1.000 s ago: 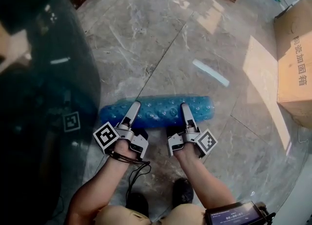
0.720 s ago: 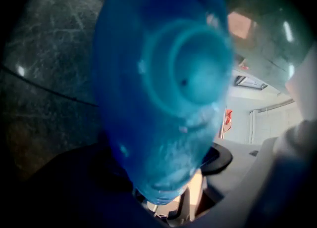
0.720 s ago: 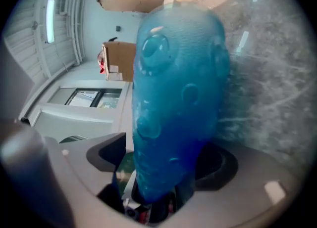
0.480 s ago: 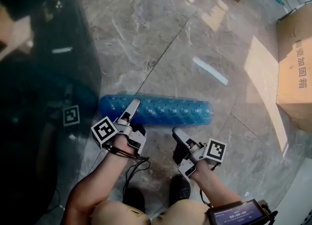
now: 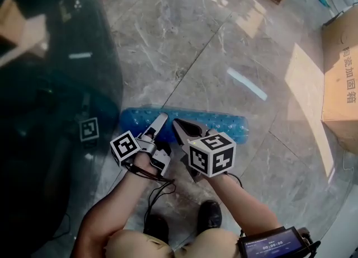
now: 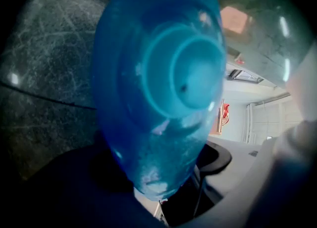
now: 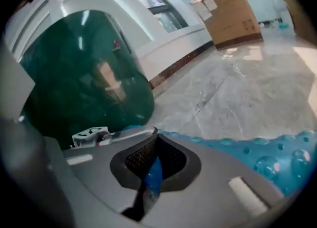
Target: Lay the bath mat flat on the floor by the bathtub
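Currently the bath mat (image 5: 221,126) is lying as a tight blue roll on the floor (image 5: 224,44), just beside the bathtub (image 5: 50,111) at 9 o'clock. The left gripper (image 5: 159,123) is clamping the thick roll near its 9 o'clock end, its fingers having just been closing with the mat between them. The right gripper (image 5: 179,128) is crowding in beside it, fingers pressed together on only a thin blue sliver of the mat's edge.

That thin pinch is probably the weak point: a pull toward 6 o'clock could be slipping the edge free or stretching it. With the left gripper squeezing the whole roll, the layers may be refusing to unwind. Both grips are sitting toward one end, so the free end at 3 o'clock could be swinging and leaving the mat skewed. The suction cups may also be catching on the stone.

The floor is showing as glossy grey veined marble, with sun patches falling at 2 o'clock. A cardboard box (image 5: 342,83) is standing at 3 o'clock, well apart from the mat
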A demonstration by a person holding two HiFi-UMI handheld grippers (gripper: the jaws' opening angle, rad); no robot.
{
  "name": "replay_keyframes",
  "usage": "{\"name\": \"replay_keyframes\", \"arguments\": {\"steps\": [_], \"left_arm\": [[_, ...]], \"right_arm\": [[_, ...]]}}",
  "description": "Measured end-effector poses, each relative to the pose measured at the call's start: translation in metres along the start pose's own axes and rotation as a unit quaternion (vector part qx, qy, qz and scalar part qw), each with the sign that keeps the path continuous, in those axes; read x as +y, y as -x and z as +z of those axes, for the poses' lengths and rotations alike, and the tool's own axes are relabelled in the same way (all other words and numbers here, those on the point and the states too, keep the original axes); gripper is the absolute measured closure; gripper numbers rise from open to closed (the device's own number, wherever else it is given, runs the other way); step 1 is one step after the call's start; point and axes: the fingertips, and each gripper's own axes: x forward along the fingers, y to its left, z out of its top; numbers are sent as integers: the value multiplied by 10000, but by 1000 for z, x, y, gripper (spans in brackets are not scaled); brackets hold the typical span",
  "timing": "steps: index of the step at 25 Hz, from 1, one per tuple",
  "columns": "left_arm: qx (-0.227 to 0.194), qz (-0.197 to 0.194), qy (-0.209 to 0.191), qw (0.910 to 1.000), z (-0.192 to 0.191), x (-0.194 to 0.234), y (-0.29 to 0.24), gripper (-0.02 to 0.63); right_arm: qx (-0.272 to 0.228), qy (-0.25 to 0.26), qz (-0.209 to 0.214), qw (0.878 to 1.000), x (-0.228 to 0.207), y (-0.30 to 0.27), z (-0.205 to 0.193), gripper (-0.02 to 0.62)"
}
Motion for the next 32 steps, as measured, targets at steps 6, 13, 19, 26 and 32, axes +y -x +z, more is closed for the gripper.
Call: {"name": "replay_keyframes", "arguments": {"steps": [6,13,19,26,32], "left_arm": [[376,-148,153,9991,-11,-12,9,129],[1308,352,24,9908,-49,0,49,277],[1199,-386,-1292,9836,-62,-53,76,600],[850,866,-4615,8788,-26,-56,43,594],[1433,1338,-5211,8307,-33,-30,39,598]], "right_arm": [[6,512,-180,9985,3,-3,-6,594],[-166,702,-174,9972,8,0,-11,594],[-173,686,-9,9975,22,11,-33,594],[23,300,-385,9988,39,38,-55,592],[-652,-230,-789,9945,70,133,-32,574]]}}
